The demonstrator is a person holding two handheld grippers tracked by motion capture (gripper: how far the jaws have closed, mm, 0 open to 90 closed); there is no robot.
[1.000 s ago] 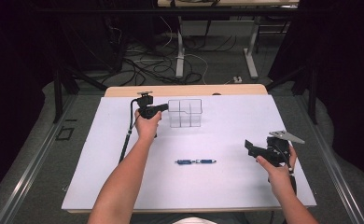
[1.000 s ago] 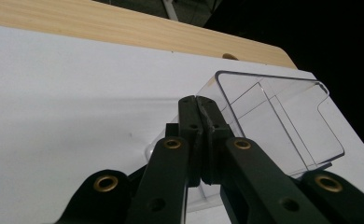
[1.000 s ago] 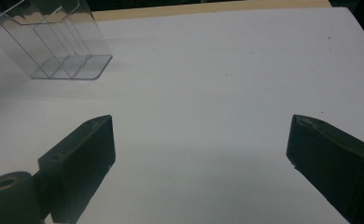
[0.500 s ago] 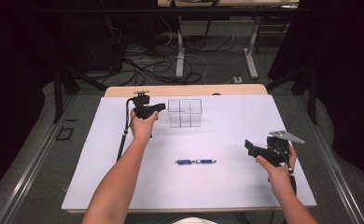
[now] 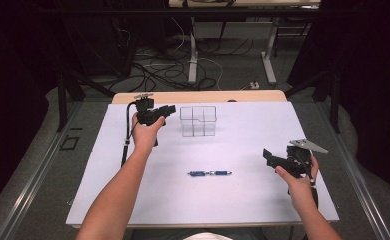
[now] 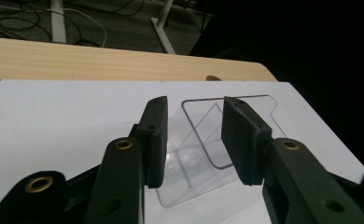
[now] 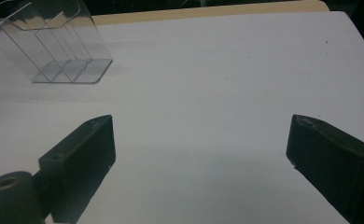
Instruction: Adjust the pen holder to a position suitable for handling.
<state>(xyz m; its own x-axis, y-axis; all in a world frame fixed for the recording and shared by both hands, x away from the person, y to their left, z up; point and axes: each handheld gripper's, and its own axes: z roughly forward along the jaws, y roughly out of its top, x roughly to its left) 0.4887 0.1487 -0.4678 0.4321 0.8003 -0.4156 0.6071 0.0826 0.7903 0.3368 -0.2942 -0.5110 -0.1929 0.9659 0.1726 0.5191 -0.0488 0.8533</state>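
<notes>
You are lining your left gripper (image 6: 194, 140), jaws parted, up on the clear divided organizer (image 5: 198, 120); the right gripper (image 5: 272, 158) is waiting wide open, well right of it. Straddle one wall squarely before closing.

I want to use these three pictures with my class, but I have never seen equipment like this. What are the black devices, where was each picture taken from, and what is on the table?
No machine works here: a person holds a hand-held two-jaw clamp in each hand. The high view looks down from above the person's side of the white table. It shows the left gripper near the far edge and the right gripper near the person. The other two pictures come from cameras riding on those grippers, looking along their black jaws.

On the table stand a clear plastic organizer with compartments and, nearer the person, a blue pen lying flat.

The left gripper's jaws are open and point at the organizer without gripping it. The right gripper's jaws are spread wide above bare table. Neither holds anything.
</notes>
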